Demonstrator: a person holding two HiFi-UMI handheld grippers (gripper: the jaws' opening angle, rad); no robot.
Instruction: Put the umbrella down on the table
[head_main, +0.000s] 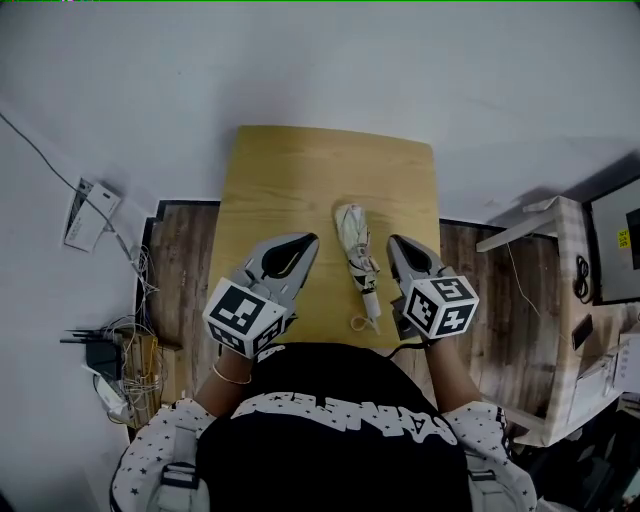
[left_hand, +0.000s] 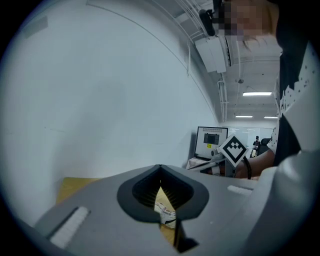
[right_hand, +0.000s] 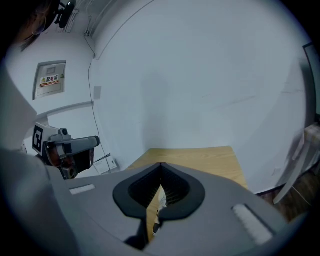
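Note:
A folded, pale patterned umbrella (head_main: 357, 262) lies lengthwise on the wooden table (head_main: 300, 170), with its handle and wrist loop toward the near edge. My left gripper (head_main: 308, 242) hovers just left of it, jaws shut and empty. To the umbrella's right, my right gripper (head_main: 395, 243) is also shut and holds nothing. Neither gripper touches the umbrella. In the left gripper view a strip of the umbrella (left_hand: 165, 212) shows below the closed tips of the left gripper (left_hand: 160, 167). The right gripper view shows the umbrella (right_hand: 161, 207) beneath the right gripper (right_hand: 161, 165).
A white wall runs behind the table. On the floor at the left sit a router and tangled cables (head_main: 100, 355), with a wall panel (head_main: 88, 212) above them. A pale desk (head_main: 560, 300) with a monitor (left_hand: 212, 142) stands to the right.

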